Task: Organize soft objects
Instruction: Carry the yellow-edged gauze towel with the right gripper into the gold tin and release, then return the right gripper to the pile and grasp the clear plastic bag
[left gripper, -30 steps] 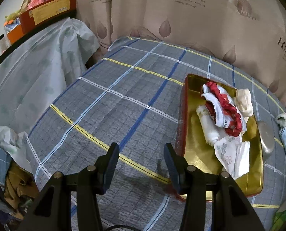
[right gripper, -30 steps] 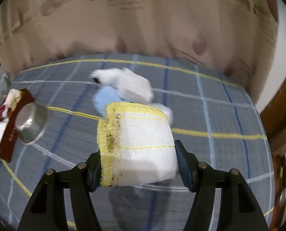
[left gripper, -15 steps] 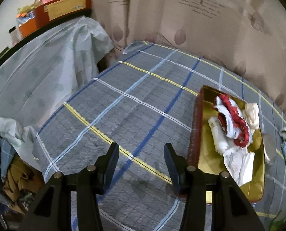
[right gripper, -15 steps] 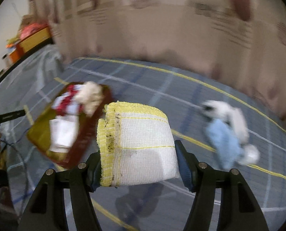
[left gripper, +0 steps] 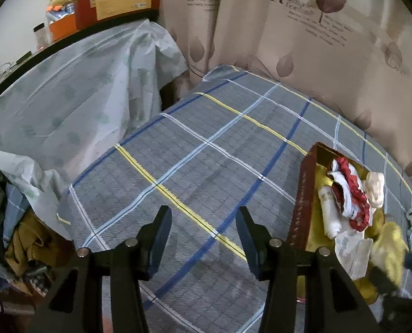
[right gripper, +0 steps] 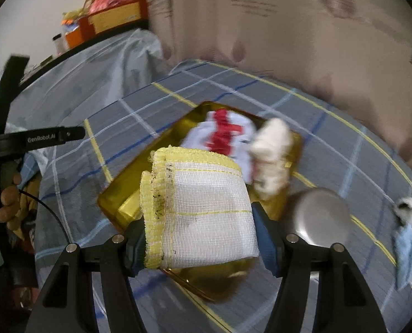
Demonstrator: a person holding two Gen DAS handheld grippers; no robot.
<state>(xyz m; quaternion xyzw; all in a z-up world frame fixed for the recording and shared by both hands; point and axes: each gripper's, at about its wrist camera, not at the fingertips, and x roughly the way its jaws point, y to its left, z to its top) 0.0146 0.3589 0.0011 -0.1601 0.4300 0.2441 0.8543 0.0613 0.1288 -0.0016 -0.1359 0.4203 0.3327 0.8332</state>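
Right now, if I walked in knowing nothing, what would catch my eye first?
Probably the folded white mesh cloth with a yellow edge, clamped in the right gripper just above a gold tray. The tray already holds a red-and-white garment and a cream fluffy piece on the blue plaid bedspread. The left gripper hangs open and empty beside the tray.

A big bed or table wore a grey checked cloth (left gripper: 206, 149) with blue, white and yellow lines. Behind it hung a beige curtain (left gripper: 303, 41) with brown leaf shapes and writing. A pale sheet (left gripper: 75, 97) covered furniture beside it, with boxes (left gripper: 114, 2) on top.
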